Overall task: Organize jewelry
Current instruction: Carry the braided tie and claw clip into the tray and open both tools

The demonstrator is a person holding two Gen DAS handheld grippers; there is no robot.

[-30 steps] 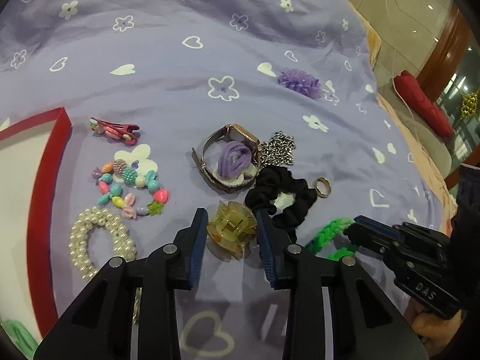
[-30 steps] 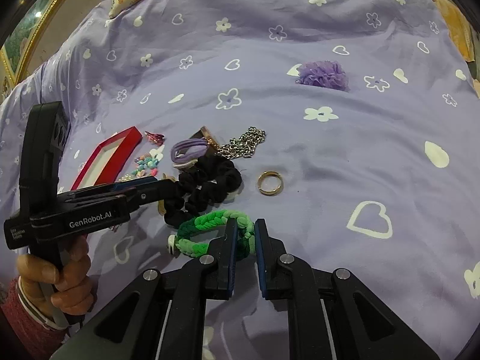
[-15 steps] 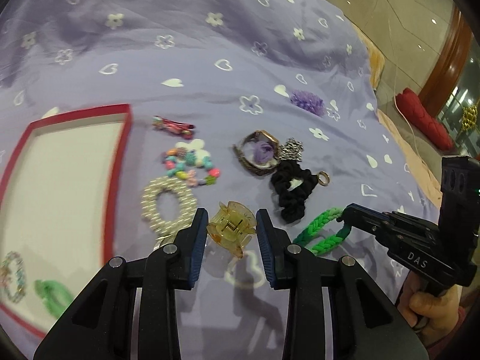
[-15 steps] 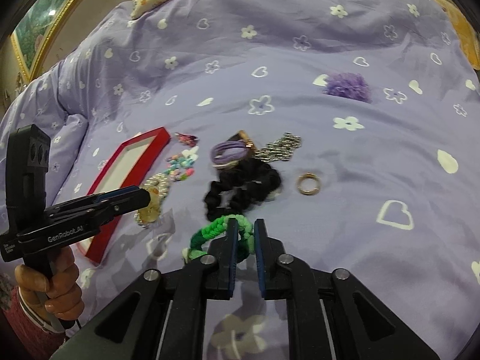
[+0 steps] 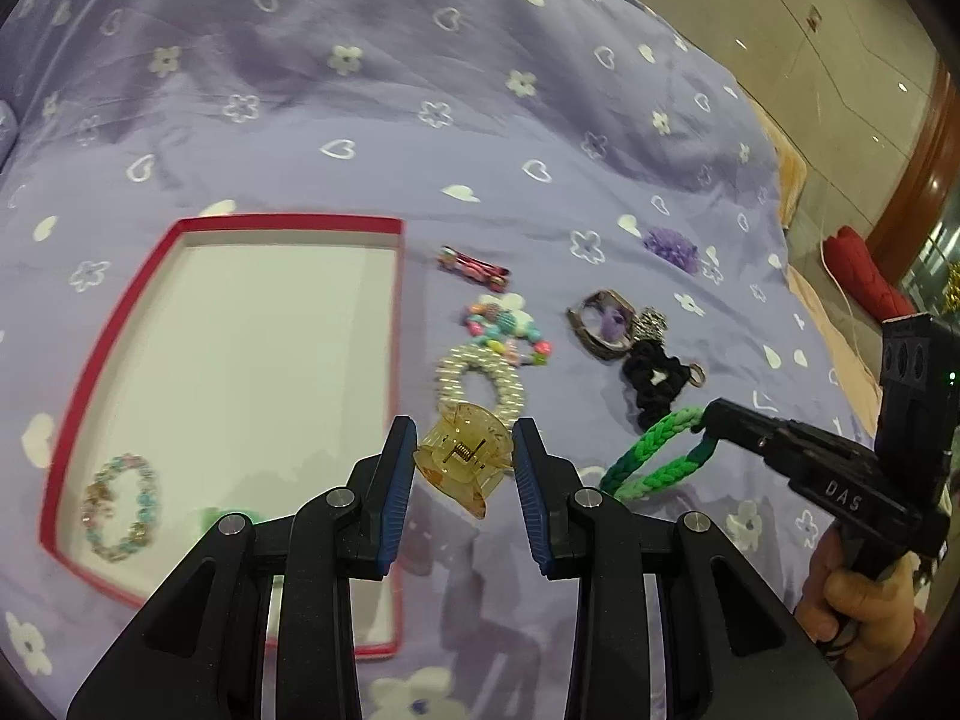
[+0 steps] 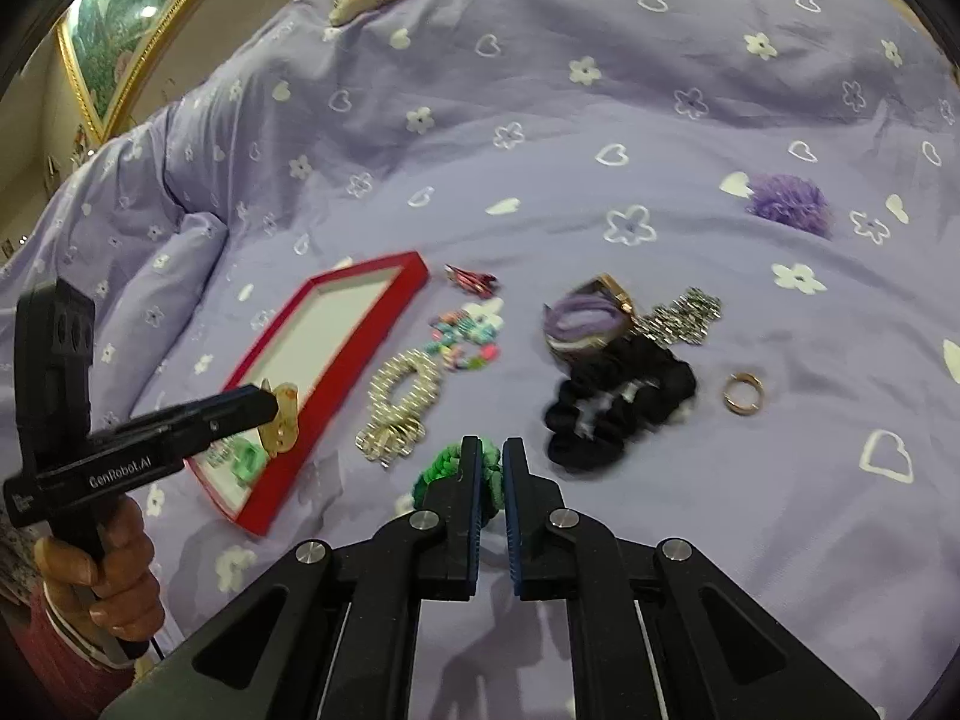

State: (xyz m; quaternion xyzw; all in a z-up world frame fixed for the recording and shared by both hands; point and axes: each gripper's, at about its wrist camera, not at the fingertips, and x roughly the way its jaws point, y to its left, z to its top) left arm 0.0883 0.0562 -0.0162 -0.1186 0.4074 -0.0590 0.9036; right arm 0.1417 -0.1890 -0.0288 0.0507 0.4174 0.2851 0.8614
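Observation:
My left gripper [image 5: 463, 450] is shut on an amber claw clip [image 5: 462, 459], held in the air just right of the red-rimmed tray [image 5: 396, 324]. From the right wrist view that left gripper [image 6: 276, 414] hangs over the tray's near end [image 6: 336, 378] with the amber clip [image 6: 283, 420]. My right gripper [image 6: 491, 468] is shut on a green braided band [image 6: 447, 468], which dangles from it [image 5: 654, 459] above the bedspread. Inside the tray lie a pastel bead bracelet [image 5: 120, 504] and a green piece [image 5: 225, 519].
On the purple bedspread lie a pearl bracelet [image 5: 480, 378], a coloured bead bracelet [image 5: 504, 330], a pink hair clip [image 5: 474, 267], a watch with a purple tie [image 5: 606, 324], a metal chain [image 6: 684, 318], a black scrunchie [image 6: 618, 402], a gold ring [image 6: 743, 393] and a purple pompom [image 6: 789, 204].
Both grippers rose and shifted left toward the tray, carrying the amber clip and the green band off the bedspread. The tray now fills the left of the left wrist view.

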